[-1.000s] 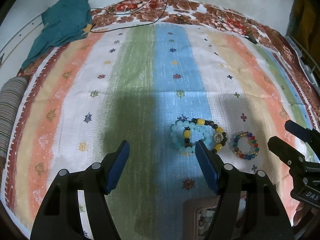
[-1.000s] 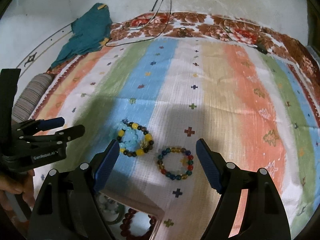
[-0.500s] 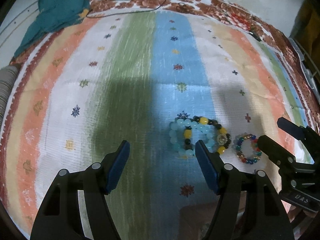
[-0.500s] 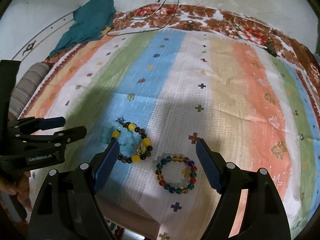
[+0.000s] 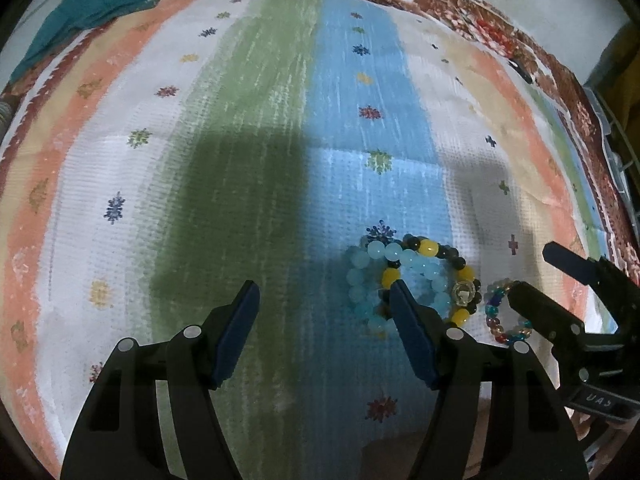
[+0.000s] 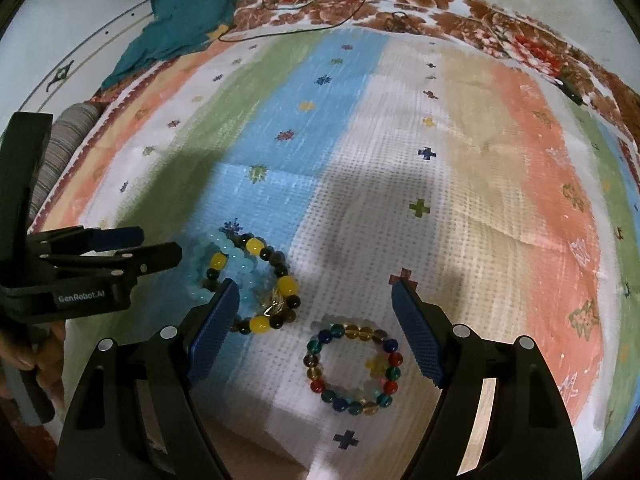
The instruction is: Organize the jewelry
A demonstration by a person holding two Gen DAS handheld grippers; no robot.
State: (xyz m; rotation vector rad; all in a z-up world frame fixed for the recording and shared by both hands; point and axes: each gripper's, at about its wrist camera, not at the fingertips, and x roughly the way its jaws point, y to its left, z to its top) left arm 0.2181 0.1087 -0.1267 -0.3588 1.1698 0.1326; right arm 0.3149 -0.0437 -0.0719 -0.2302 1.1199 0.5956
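Striped in orange, green, blue and white, the woven bedspread (image 6: 460,184) fills both wrist views as I look down over two hand-held tools at the jewelry. My right gripper (image 6: 316,328) hangs with its blue-padded jaws spread apart and nothing clamped between them; the multicoloured bead bracelet (image 6: 352,364) lies flat on the cloth in the gap below, touching neither pad. Just to its left, a pale blue bead bracelet (image 6: 232,260) and a yellow-and-black bead bracelet (image 6: 276,292) lie overlapping in one small heap, and the left pad of my right tool stands in front of that heap's lower edge. My left gripper (image 5: 324,312) is likewise released and empty; its right finger sits in front of the left part of the same heap, seen there as pale blue beads (image 5: 360,276) crossed by yellow and black ones (image 5: 460,280). Between the left jaws I see only bare green and blue stripes in shadow. From the left camera the right tool's dark fingers cover part of the multicoloured bracelet (image 5: 494,312). From the right camera the left tool enters at the frame's left edge, with part of a hand (image 6: 44,364) visible on its handle. A teal cloth (image 6: 180,24) and a thin black cable (image 6: 304,28) lie at the far edge of the bedspread.
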